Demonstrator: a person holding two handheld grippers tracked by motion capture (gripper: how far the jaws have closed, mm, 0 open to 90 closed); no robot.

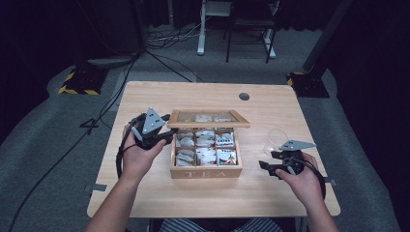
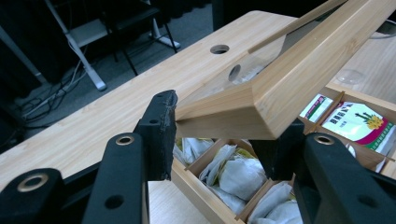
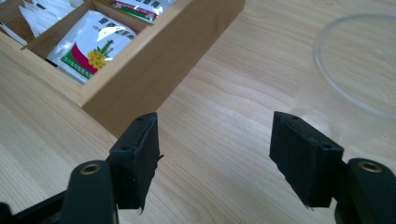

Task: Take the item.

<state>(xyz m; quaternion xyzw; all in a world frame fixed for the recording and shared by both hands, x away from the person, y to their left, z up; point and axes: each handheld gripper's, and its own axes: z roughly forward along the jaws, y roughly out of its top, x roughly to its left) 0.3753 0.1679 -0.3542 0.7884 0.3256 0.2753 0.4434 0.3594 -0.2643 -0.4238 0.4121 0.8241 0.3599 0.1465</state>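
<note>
The left gripper [image 2: 219, 135] clamps a corner of the raised wooden lid [image 2: 299, 79], its hand left of the tea box [image 1: 206, 170]. The right gripper [image 3: 215, 154] hovers wide open and empty over the worktop [image 3: 224, 107], right of the box, beside a clear glass [image 3: 359, 70].

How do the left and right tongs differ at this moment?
The left tongs are raised at the tea box's left side, their jaws around a corner of the lid, holding it up; the right tongs sit low over the table, beside the clear cup, jaws wide apart and empty. Both have black jaws and are hand-held.
</note>
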